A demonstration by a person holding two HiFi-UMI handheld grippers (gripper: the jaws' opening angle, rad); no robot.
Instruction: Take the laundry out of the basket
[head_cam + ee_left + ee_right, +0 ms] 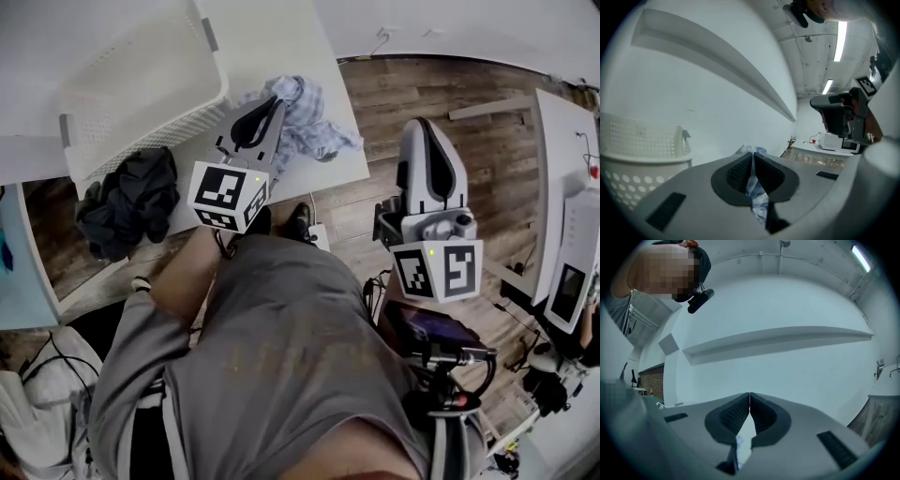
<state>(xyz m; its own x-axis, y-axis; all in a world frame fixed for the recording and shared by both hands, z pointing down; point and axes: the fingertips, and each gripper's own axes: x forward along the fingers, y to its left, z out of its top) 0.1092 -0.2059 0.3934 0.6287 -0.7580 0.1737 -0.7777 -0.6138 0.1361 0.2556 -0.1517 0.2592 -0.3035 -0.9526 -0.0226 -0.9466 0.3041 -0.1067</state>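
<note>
Two claws: side by side, middle of the frame.
Right claw (pixel 424 124): pressed together, nothing in it, over the wood floor (pixel 487 159).
Left claw (pixel 276 101): pinching the blue cloth (pixel 314 122), over the bench (pixel 281 37).
Dark clothes (pixel 127 202): heaped at the bench's left edge.
Basket (pixel 141 84): upper left, on the bench.

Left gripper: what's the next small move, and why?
Probably open the left gripper and let go. Its jaws are shut on the blue cloth, which seems to lie bunched on the white table, outside the basket. Releasing it there would finish taking this piece out.
</note>
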